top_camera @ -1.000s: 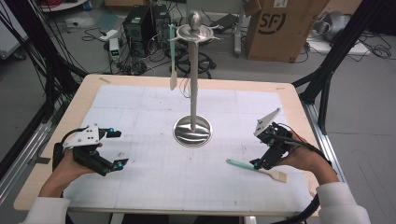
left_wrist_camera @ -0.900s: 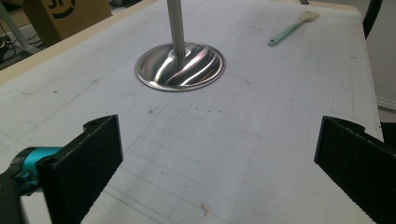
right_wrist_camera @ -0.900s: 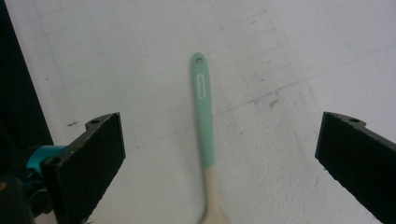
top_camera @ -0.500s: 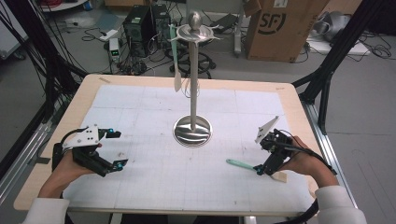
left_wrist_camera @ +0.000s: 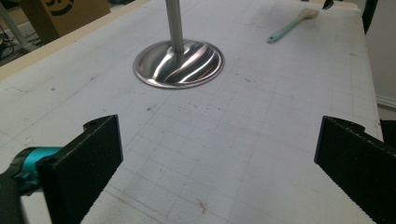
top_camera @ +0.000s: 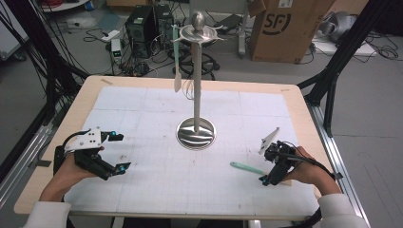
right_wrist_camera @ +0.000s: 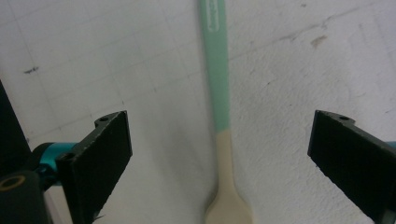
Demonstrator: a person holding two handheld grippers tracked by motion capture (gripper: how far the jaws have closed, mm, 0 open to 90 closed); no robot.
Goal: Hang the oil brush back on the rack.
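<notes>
- While I hold the left gripper (top_camera: pixel 119 153) parked near the table's left edge with its jaws wide apart and nothing between them, the right gripper (top_camera: pixel 267 179) has sunk toward the mat compared with a second ago, onto the spatula (top_camera: pixel 247 168).
- Its jaws have just been closing a little, yet they stand wide on either side of the handle, touching nothing; I judge the grasp is about to start, not made.
- From the high view, the spatula lies flat, right of the steel stand (top_camera: pixel 196 133), where another spatula (top_camera: pixel 177 61) hangs from the top.
- Only the right gripper view (right_wrist_camera: pixel 219 154) shows the alignment: the mint handle meets the cream neck (right_wrist_camera: pixel 225 154) midway between the jaws.
- My left gripper view shows the stand's base (left_wrist_camera: pixel 178 63) and the spatula (left_wrist_camera: pixel 289 29) far off.
</notes>
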